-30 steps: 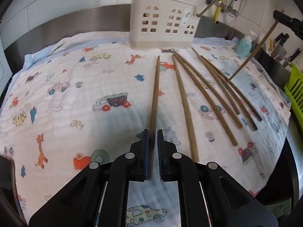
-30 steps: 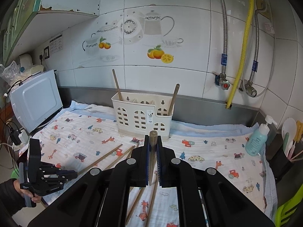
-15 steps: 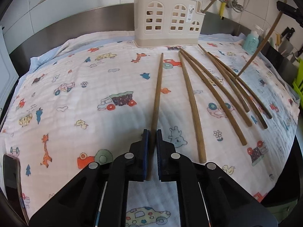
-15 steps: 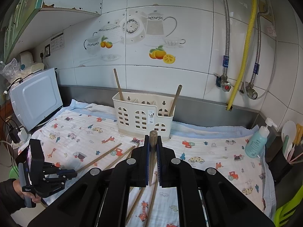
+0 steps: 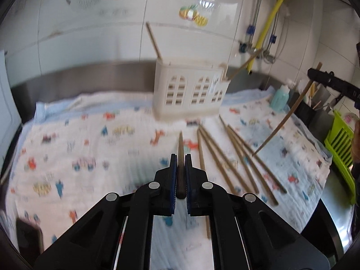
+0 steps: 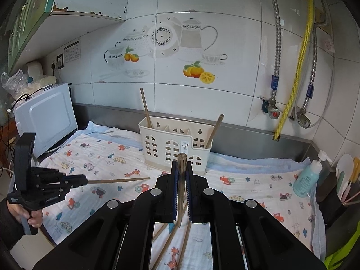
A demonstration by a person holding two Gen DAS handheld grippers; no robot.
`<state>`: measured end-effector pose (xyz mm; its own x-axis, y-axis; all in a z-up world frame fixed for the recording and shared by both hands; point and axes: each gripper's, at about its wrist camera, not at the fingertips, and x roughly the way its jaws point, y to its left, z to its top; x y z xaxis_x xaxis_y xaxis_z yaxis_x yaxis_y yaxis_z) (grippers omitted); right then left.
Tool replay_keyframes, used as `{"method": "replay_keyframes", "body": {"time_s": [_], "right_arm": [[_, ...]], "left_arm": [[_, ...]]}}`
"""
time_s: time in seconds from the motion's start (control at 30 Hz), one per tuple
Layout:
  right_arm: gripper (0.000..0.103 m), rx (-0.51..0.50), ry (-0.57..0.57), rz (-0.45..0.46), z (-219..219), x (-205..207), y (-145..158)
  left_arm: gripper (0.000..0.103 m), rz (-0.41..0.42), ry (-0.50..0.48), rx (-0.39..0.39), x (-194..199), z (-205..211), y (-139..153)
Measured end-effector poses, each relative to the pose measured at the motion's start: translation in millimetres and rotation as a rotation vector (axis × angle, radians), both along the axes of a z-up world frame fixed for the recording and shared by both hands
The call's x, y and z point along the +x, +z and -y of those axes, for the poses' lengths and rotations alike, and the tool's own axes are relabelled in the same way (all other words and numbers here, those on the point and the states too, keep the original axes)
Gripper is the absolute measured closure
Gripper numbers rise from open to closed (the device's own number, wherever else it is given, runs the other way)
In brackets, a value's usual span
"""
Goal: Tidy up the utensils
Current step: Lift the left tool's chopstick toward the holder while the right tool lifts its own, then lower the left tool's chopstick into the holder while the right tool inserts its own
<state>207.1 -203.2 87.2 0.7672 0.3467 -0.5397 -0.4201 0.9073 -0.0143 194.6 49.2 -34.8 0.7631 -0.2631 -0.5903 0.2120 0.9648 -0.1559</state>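
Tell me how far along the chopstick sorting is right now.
Early on. Two chopsticks already stand in the cream holder, one at each end. Each claw is shut on one more: the left claw holds a chopstick clear of the cloth, and the right claw holds another chopstick. About five loose chopsticks lie on the printed cloth, still to be picked up.

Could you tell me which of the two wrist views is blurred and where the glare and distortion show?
Left wrist view: motion blur smears the patterned cloth and the utensil holder, while the left gripper and its chopstick stay sharp; glare washes the tiles above. Right wrist view: sharp throughout, evenly lit; fisheye bends the yellow hose, and the right gripper is crisp.
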Motion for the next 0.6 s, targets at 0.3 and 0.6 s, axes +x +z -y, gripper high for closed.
{"method": "replay_keyframes", "body": {"time_s": [0.3, 0.6], "right_arm": [[0.097, 0.024, 0.054, 0.012, -10.5, 23.5, 29.4], [0.096, 0.043, 0.055, 0.063, -13.3, 73.9, 88.5]], "left_arm": [[0.098, 0.041, -0.029, 0.009, 22.3, 3.2, 25.3], [0.098, 0.076, -0.067, 0.05, 62.5, 8.6, 65.6]]}}
